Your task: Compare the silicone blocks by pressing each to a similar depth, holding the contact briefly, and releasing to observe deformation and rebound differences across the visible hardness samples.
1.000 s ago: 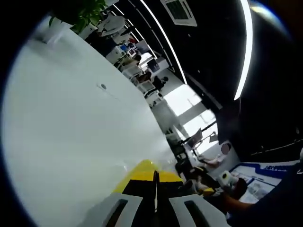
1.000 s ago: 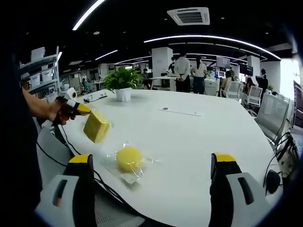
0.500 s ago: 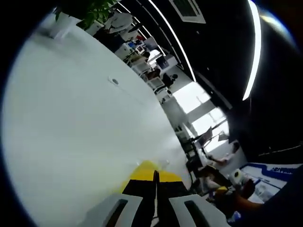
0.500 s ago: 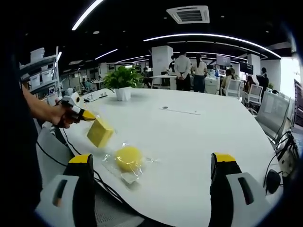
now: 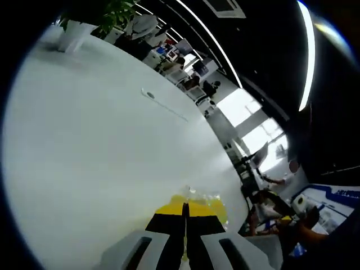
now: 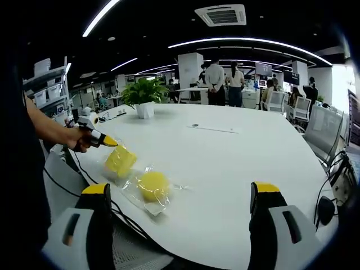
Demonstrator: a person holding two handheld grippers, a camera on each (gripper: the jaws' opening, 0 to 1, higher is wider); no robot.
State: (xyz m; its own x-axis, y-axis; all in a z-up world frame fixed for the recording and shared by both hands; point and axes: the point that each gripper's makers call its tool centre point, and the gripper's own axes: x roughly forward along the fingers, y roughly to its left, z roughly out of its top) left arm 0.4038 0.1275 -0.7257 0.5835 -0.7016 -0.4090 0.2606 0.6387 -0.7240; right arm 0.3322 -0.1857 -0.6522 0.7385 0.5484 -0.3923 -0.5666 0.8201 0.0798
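One yellow block (image 6: 120, 161) lowered to table (image 6: 236, 163) | left gripper (image 6: 107, 141) clamping | right gripper (image 6: 180, 197) wide

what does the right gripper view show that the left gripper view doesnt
Right gripper view: a round yellow sample in clear wrap, people standing far behind the table, the hand carrying the left claw, and the right claw wide open and empty.

Left gripper view: the left claw from behind, its jaws shut together, and bright windows.

Both: the white table, the potted plant and the yellow block at the left claw's tip.
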